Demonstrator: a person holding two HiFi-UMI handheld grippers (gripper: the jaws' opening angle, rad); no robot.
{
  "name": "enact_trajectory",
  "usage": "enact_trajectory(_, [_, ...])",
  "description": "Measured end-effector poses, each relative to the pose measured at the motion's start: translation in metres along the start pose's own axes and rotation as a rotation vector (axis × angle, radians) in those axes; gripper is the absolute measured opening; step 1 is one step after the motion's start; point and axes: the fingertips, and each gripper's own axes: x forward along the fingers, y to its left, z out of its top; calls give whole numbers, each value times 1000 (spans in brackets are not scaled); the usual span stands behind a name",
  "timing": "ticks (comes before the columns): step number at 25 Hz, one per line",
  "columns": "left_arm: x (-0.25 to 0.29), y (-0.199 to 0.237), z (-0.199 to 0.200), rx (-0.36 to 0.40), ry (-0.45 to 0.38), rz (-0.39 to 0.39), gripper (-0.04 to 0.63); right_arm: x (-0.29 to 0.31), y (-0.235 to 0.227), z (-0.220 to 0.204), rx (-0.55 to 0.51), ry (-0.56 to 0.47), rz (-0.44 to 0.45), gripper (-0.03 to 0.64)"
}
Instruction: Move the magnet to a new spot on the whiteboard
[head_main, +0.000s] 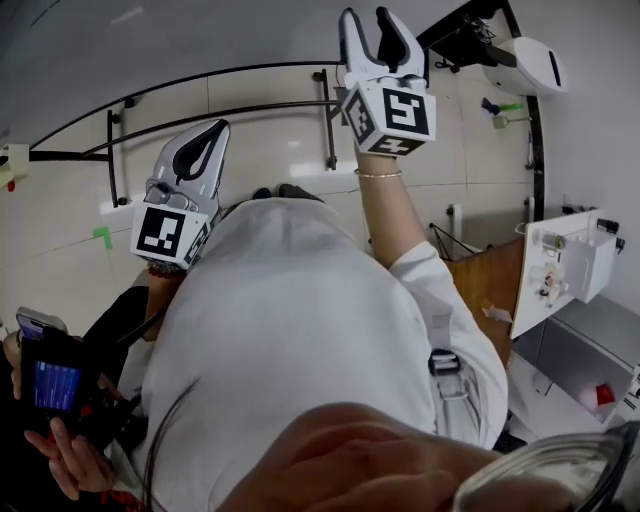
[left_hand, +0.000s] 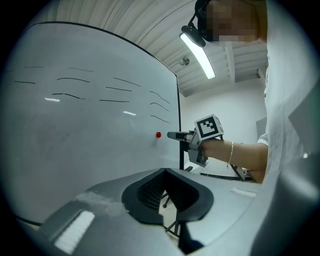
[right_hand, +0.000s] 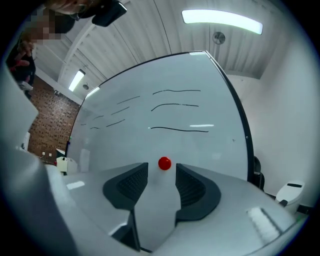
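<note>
A small red magnet (right_hand: 164, 163) sticks to the whiteboard (right_hand: 175, 115), below several black marker lines. My right gripper (right_hand: 161, 173) stands open and points straight at it. The magnet sits just past the fingertips, in line with the gap, and neither pad touches it. In the left gripper view the magnet (left_hand: 158, 134) shows a short way ahead of the right gripper (left_hand: 172, 135), near the board's right edge. My left gripper (left_hand: 165, 172) is shut with nothing in it, held lower and farther back from the board. In the head view the right gripper (head_main: 370, 25) is raised higher than the left gripper (head_main: 212, 135).
The whiteboard's black frame edge (left_hand: 178, 125) runs down close to the magnet. Its black stand bars (head_main: 325, 105) cross the floor below. Another person's hand holds a phone (head_main: 50, 385) at lower left. A white box (head_main: 575, 260) and a wooden table (head_main: 490, 285) stand at the right.
</note>
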Motion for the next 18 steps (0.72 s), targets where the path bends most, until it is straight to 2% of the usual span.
enact_trajectory(5, [7, 4, 12, -25, -31, 11, 6, 30, 8, 7, -66, 16, 4, 186])
enact_trajectory(16, [10, 8, 18, -38, -52, 17, 6, 50, 5, 5, -164, 36, -79, 187])
enact_trajectory(18, [10, 8, 17, -42, -50, 15, 6, 50, 3, 7, -171, 31, -101, 169])
